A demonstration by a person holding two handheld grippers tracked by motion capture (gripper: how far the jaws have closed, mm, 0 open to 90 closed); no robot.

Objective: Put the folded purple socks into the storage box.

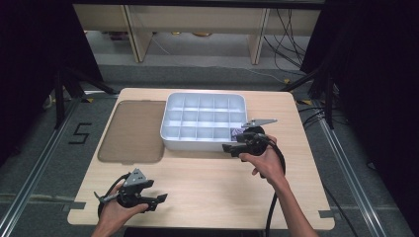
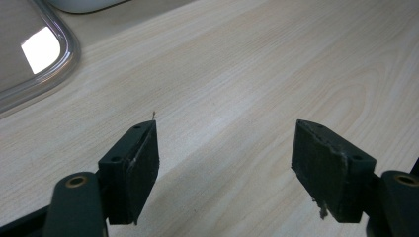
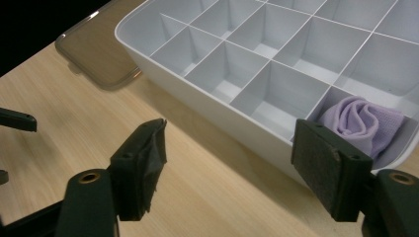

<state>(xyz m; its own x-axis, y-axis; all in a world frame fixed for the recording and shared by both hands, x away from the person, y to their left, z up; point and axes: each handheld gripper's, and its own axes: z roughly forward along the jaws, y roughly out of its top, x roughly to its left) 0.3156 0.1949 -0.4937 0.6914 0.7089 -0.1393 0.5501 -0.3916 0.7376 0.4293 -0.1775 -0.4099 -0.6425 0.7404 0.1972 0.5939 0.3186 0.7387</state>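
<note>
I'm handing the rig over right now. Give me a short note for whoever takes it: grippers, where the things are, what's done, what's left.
Left gripper: open, empty, low over bare table at the near left edge.
Right gripper: open, empty, just outside the tray's near right corner.
White divided tray: at the table's far middle. A rolled purple cloth sits in its near right corner compartment; the other compartments visible look empty.
Clear brownish lid: flat on the table, left of the tray.
Done: cloth is in the tray.
Left: probably fitting the lid; no other loose items on the table.

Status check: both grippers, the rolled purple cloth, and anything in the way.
Left gripper open over bare table. Right gripper open, nothing between jaws. Rolled purple cloth in near corner compartment of white divided tray. Nothing in the way.
</note>
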